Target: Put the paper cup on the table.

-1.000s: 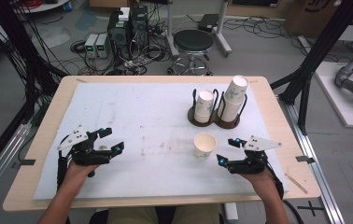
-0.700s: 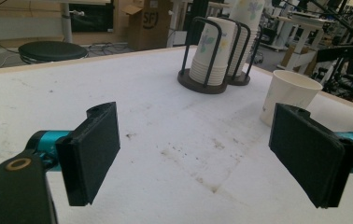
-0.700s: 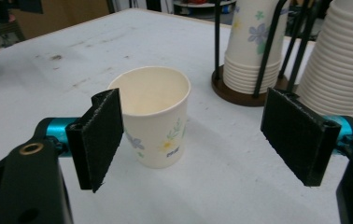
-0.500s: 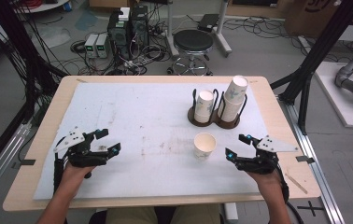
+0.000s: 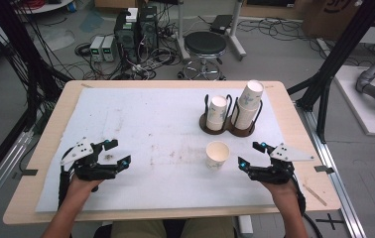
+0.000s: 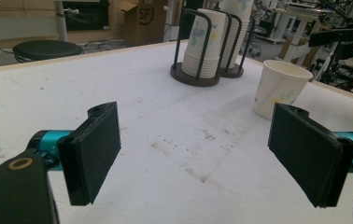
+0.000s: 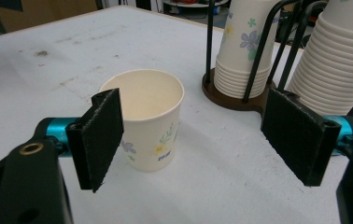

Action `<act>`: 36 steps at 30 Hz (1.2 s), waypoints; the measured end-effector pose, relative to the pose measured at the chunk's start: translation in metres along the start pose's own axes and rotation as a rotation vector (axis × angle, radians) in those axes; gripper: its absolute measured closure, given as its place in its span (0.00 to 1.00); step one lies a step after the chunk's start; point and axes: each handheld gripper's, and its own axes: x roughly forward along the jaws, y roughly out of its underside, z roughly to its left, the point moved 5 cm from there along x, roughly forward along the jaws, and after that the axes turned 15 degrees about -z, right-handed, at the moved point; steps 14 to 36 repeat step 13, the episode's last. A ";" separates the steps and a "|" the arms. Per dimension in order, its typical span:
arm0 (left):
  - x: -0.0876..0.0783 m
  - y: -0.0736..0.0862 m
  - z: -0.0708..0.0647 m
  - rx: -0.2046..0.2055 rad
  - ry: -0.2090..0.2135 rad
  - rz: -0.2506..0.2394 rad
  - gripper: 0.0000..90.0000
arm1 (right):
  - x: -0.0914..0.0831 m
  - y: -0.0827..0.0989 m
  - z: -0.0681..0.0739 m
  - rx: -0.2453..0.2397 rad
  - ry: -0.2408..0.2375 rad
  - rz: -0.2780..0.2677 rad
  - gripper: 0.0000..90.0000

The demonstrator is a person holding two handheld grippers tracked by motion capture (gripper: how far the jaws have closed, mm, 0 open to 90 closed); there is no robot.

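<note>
Right gripper (image 5: 251, 154) now nearer flower-printed paper cup (image 5: 218, 154); print unreadable.

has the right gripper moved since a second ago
Yes. In the high view the right gripper has drawn back to the right, away from the single paper cup; earlier its tips sat closer beside the cup. Its jaws stand open, nothing between them.

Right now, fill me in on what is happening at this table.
A person sits at a wooden table covered with a white mat, holding a black two-jaw gripper in each hand. The right gripper is open and points at a single upright white paper cup with a flower print, close beside it but not gripping it. The left gripper, also open with nothing between its fingers, which have just been closing a little, rests over bare mat. Behind the cup stands a dark wire cup holder with two stacks of paper cups.
</note>
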 end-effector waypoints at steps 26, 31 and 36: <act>0.000 0.001 0.006 -0.008 -0.027 -0.007 0.19 | 0.001 0.003 -0.004 -0.002 0.008 0.004 0.24; 0.000 0.001 0.006 -0.008 -0.027 -0.007 0.19 | 0.001 0.003 -0.004 -0.002 0.008 0.004 0.24; 0.000 0.001 0.006 -0.008 -0.027 -0.007 0.19 | 0.001 0.003 -0.004 -0.002 0.008 0.004 0.24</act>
